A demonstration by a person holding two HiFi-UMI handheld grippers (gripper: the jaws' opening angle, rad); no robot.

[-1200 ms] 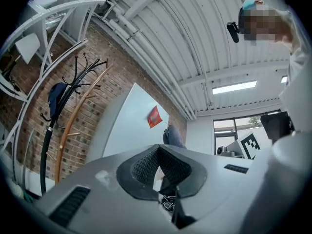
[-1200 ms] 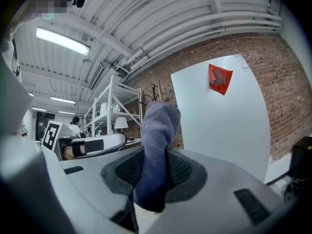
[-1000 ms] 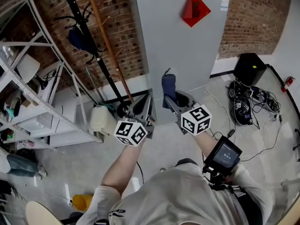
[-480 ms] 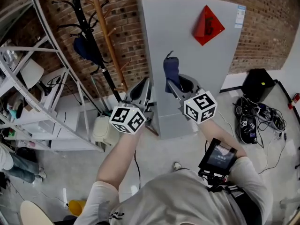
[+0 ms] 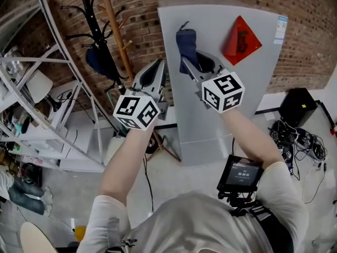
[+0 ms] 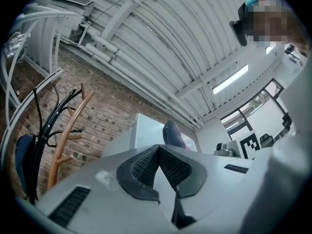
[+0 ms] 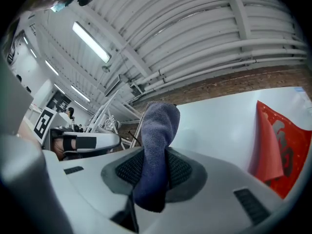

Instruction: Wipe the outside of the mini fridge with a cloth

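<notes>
A black coat rack (image 5: 100, 41) stands against the brick wall at far left. Just right of it, the left gripper (image 5: 157, 70) is raised, its jaws pressed together on nothing. The right gripper (image 5: 192, 63) has its jaws clamped on a blue cloth (image 5: 185, 41), which sticks up before the upper left of the grey mini fridge (image 5: 210, 109), left of a red diamond sticker (image 5: 241, 37).
</notes>
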